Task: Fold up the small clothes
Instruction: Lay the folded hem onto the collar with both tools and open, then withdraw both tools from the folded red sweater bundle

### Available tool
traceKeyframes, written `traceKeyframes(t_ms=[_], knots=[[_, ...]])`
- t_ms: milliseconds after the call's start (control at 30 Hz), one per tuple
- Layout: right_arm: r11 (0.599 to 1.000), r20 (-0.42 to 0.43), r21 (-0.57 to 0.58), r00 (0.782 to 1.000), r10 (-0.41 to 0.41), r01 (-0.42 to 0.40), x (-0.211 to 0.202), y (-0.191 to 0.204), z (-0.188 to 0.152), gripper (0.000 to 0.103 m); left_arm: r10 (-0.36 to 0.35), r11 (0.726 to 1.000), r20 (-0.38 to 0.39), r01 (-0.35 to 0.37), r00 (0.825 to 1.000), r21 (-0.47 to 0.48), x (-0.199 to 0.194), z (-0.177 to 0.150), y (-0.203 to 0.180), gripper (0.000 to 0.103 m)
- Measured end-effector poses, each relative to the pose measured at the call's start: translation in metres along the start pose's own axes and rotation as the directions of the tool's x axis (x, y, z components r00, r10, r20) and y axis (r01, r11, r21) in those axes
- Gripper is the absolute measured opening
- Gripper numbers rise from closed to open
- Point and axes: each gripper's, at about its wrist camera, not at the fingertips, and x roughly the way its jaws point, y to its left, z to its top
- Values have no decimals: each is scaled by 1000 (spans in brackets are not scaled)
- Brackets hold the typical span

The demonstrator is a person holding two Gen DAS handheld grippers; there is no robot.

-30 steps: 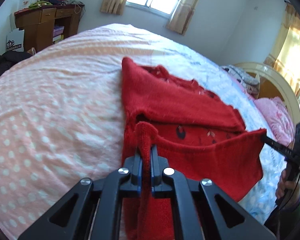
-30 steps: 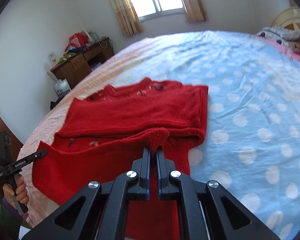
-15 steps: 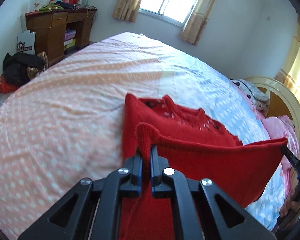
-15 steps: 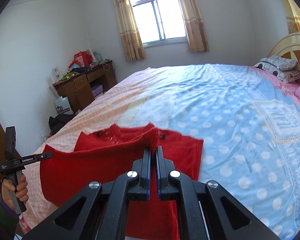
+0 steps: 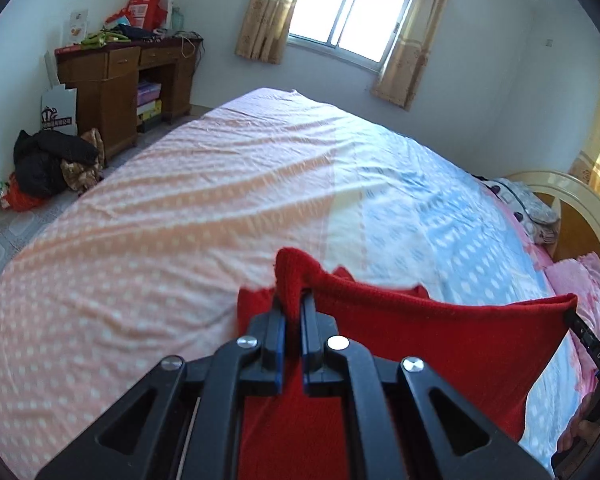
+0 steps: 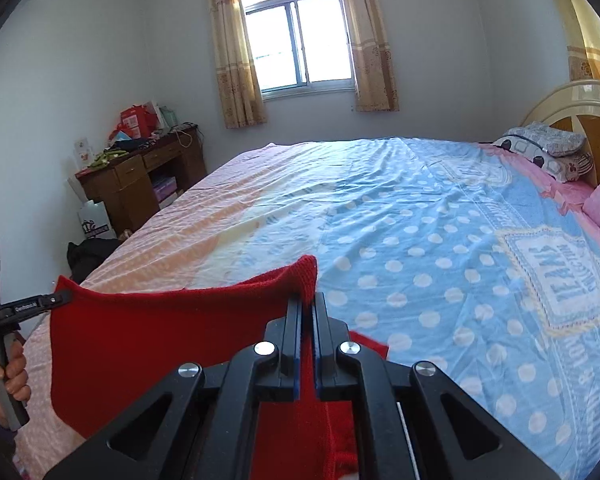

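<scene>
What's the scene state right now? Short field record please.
garment: red knit sweater, lifted, edge stretched between both grippers
left gripper: shut on one sweater corner
right gripper: shut on the other corner
surface: bed, polka-dot cover, pink and blue halves
background: wooden desk, window
fold status: in progress

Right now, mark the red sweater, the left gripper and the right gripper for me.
red sweater (image 5: pixel 452 344): left wrist view, on the stretched knit panel.
left gripper (image 5: pixel 293 304): left wrist view, between fingertips clamped on a sweater corner.
right gripper (image 6: pixel 309 300): right wrist view, between fingertips clamped on the other corner.
</scene>
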Motion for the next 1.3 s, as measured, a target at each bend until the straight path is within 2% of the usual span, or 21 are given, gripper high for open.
traceKeyframes(t_ms=[167,367,533,600,667,700,800,900,1000,1067,1133,1167,1233,1300], knots=[[999,-24,39,999,-32,33,48,-9,9,3,20,999,-16,-20,1000,-26,31,13,1,6],[996,-55,42,996,-72,74,102,-12,0,3,103,995,-44,-102,994,18,81,16,-8,6],[988,-114,-26,981,-156,154,144,-14,-23,3,147,989,-102,-147,984,4,121,3,-3,6],[985,-165,-40,971,-172,167,160,-19,-36,3,194,981,-122,-190,973,43,136,-11,-2,7],[988,-215,-2,965,-151,154,169,-27,-40,3,218,975,-133,-212,967,62,142,-21,0,10],[989,-225,9,964,-144,150,171,-29,-40,3,209,977,-121,-204,970,52,139,-20,0,14],[990,-265,20,955,-130,141,179,-32,-44,3,207,978,-133,-207,969,14,140,-20,7,15],[990,-292,22,948,-127,140,185,-33,-46,3,212,977,-130,-212,969,15,140,-21,5,16],[990,-315,25,941,-127,142,189,-34,-47,13,245,969,-123,-242,962,39,142,-24,0,18],[988,-310,51,943,-125,148,187,-39,-47,25,273,962,-118,-268,955,60,146,-23,-3,21],[983,-244,160,969,-47,88,169,-56,-44,26,286,958,-116,-280,951,66,146,-22,-2,24],[963,-154,246,985,-76,113,144,-71,-42,26,286,958,-116,-281,951,63,146,-22,-1,24],[912,-31,359,979,-200,198,93,-90,-45,26,277,961,-118,-272,954,55,146,-22,2,25],[930,-23,328,985,-169,167,65,-86,-51,26,272,962,-120,-268,955,51,147,-22,3,25]])
